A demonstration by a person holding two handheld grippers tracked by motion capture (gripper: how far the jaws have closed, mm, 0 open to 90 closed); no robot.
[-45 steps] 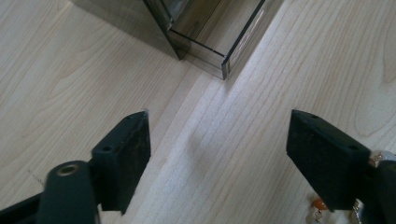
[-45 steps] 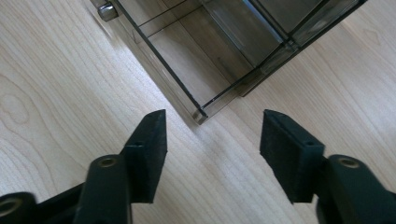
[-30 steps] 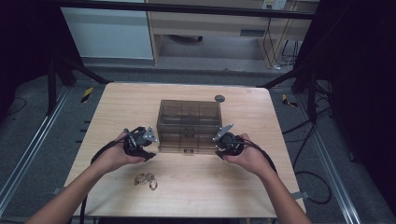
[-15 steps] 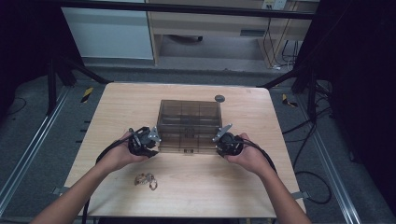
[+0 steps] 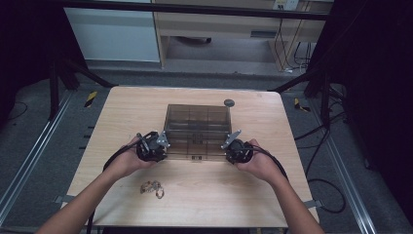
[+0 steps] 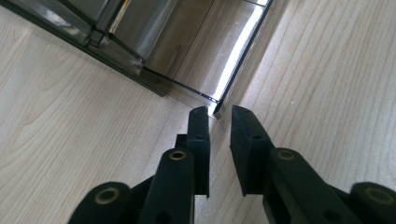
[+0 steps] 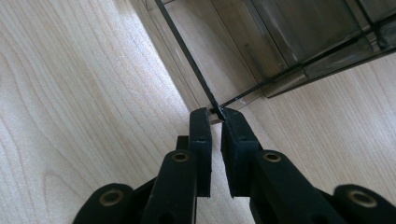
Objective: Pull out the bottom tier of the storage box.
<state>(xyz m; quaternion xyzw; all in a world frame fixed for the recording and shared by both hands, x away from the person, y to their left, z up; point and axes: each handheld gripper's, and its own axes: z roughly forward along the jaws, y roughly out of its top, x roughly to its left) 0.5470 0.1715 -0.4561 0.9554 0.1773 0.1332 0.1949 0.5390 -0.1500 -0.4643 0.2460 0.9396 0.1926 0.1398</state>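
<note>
My left gripper (image 6: pixel 219 114) has closed in, slightly agape, on the organiser box (image 5: pixel 197 130) corner my right gripper (image 7: pixel 215 114) pinches, readying a lift.

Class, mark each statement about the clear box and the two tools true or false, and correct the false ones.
1. The left tool and the right tool are at the clear box's two near corners. True.
2. The box stands on the floor. False: it rests on the wooden table.
3. A small round dark thing lies beyond the box. True.
4. The small metal pieces lie inside the box. False: they lie on the table, near the left forearm.
</note>
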